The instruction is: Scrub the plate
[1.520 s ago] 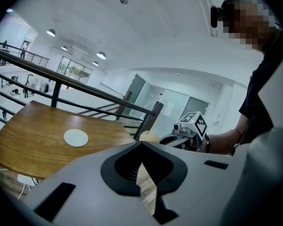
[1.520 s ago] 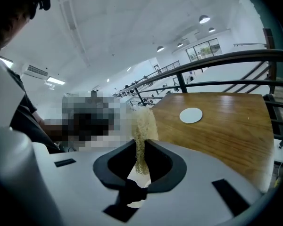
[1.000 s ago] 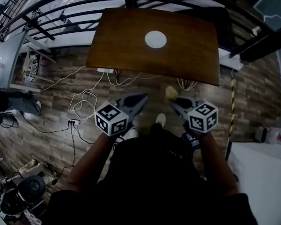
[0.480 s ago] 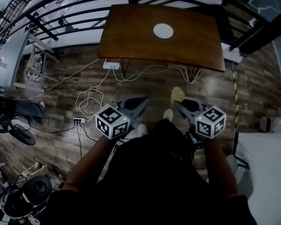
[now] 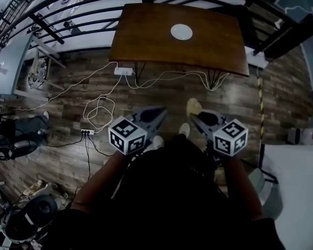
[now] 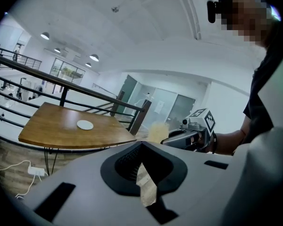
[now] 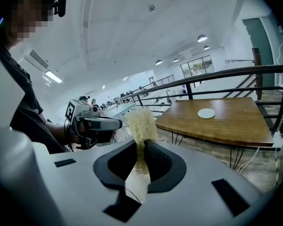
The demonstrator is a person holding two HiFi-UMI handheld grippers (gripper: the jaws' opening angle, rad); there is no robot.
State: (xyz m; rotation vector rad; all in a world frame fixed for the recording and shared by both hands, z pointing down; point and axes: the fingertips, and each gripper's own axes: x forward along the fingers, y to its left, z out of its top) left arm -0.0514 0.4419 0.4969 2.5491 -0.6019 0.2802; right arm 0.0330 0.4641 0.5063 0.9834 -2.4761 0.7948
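Observation:
A small white plate (image 5: pixel 181 32) lies on a brown wooden table (image 5: pixel 146 35), well ahead of both grippers. The left gripper view has the plate (image 6: pixel 85 125) at its left, and the right gripper view has the plate (image 7: pixel 206 113) at its right. My right gripper (image 5: pixel 194 117) is shut on a yellowish scrub sponge (image 7: pixel 140 124) that sticks up out of its jaws. My left gripper (image 5: pixel 159 110) is shut with nothing in it. Both are held at waist height over the floor, side by side, short of the table.
Cables and a white power strip (image 5: pixel 124 71) lie on the plank floor under the table's near edge, and another strip (image 5: pixel 86 133) lies to the left. Black railings (image 5: pixel 68 14) run behind the table. A white surface (image 5: pixel 297 191) stands at the right.
The table and plate have shifted up and right in the head view. Both grippers sit slightly lower in the frame, still side by side, with the sponge still held.

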